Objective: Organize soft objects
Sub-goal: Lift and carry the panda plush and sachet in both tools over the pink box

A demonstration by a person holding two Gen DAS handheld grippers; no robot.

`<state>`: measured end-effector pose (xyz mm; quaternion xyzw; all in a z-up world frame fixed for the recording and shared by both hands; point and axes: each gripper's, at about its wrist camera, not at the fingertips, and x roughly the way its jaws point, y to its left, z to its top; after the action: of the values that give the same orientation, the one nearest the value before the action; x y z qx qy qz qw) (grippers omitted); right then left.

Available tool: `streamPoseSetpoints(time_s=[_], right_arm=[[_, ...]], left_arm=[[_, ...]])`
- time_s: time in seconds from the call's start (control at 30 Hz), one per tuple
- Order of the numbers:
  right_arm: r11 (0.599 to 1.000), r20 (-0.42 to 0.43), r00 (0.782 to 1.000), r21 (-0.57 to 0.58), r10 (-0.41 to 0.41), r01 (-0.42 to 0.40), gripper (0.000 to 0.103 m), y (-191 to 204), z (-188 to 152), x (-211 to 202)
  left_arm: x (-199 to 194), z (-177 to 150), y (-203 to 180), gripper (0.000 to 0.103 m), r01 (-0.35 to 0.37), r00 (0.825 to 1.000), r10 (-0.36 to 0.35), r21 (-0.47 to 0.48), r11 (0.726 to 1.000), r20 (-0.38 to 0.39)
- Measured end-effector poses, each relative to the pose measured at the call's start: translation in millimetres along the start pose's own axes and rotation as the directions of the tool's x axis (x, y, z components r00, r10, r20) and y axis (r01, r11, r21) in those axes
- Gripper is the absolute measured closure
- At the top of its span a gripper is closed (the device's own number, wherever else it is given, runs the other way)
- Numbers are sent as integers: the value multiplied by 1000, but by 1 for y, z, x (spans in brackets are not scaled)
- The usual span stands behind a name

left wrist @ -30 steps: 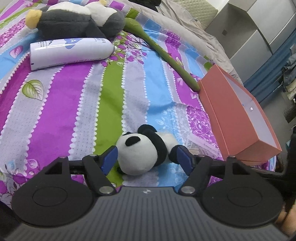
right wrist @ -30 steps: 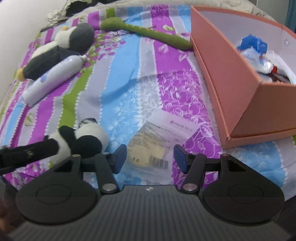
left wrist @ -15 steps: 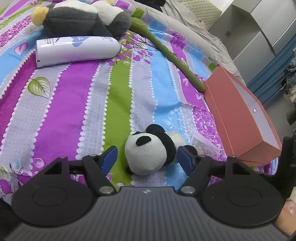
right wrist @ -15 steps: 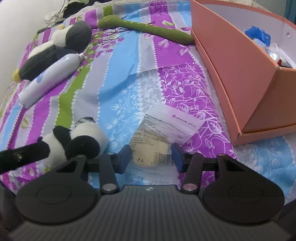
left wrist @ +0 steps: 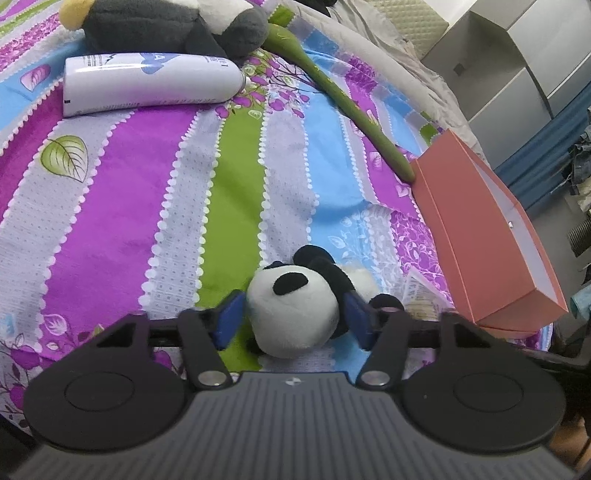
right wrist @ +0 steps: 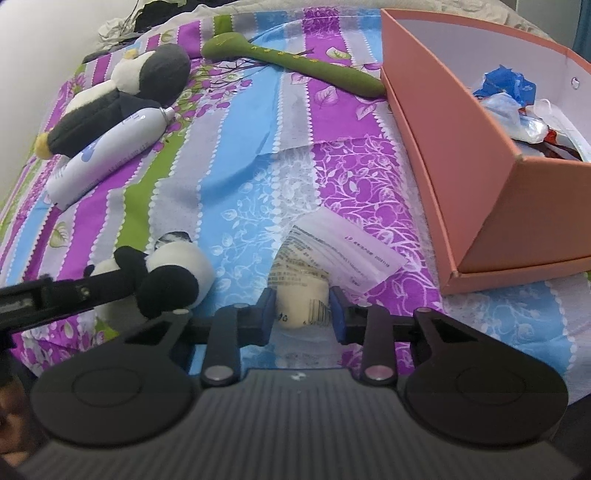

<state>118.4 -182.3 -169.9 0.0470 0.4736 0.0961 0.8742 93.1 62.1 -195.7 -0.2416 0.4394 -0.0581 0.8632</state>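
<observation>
1. In the left wrist view, our left gripper (left wrist: 292, 316) has its blue pads on either side of the panda plush (left wrist: 295, 308), pressed against the white head, so it grips the toy low on the striped bedspread (left wrist: 122, 221).
2. Just right of the panda a corner of the plastic packet (left wrist: 419, 291) shows, and further right stands the orange box (left wrist: 476, 236), its near corner close to our right finger.
3. At the far left lies a white spray can (left wrist: 147, 83) on its side, touching the grey penguin plush (left wrist: 166, 26) behind it; a long green plush (left wrist: 343, 96) runs from there to the box's far corner.
4. In the right wrist view, our right gripper (right wrist: 303, 317) is clamped on the near end of the plastic packet (right wrist: 325, 266), both pads touching its cream contents.
5. To the left we see the panda plush (right wrist: 173, 273) held by the left gripper's dark finger (right wrist: 74, 291).
6. On the right the orange box (right wrist: 443, 155) holds crumpled wrappers (right wrist: 517, 107); the green plush (right wrist: 295, 64) touches its far corner, and penguin plush (right wrist: 122, 96) and spray can (right wrist: 107, 155) lie far left.
</observation>
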Motion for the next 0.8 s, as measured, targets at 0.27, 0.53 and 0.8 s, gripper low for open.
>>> streamPoseSetpoints(time_s=[0.27, 0.53, 0.8], right_arm=[[1000, 25, 1000, -17, 5, -4, 68, -2, 4, -15], [999, 70, 997, -39, 31, -28, 68, 2, 15, -44], [996, 126, 990, -68, 65, -57, 68, 8, 24, -83]], left_arm=[[-7, 1, -14, 47, -64, 997, 63, 37, 997, 33], [-33, 5, -33, 48, -103, 992, 98, 59, 993, 84], [-73, 12, -53, 48, -112, 985, 102, 62, 992, 139]])
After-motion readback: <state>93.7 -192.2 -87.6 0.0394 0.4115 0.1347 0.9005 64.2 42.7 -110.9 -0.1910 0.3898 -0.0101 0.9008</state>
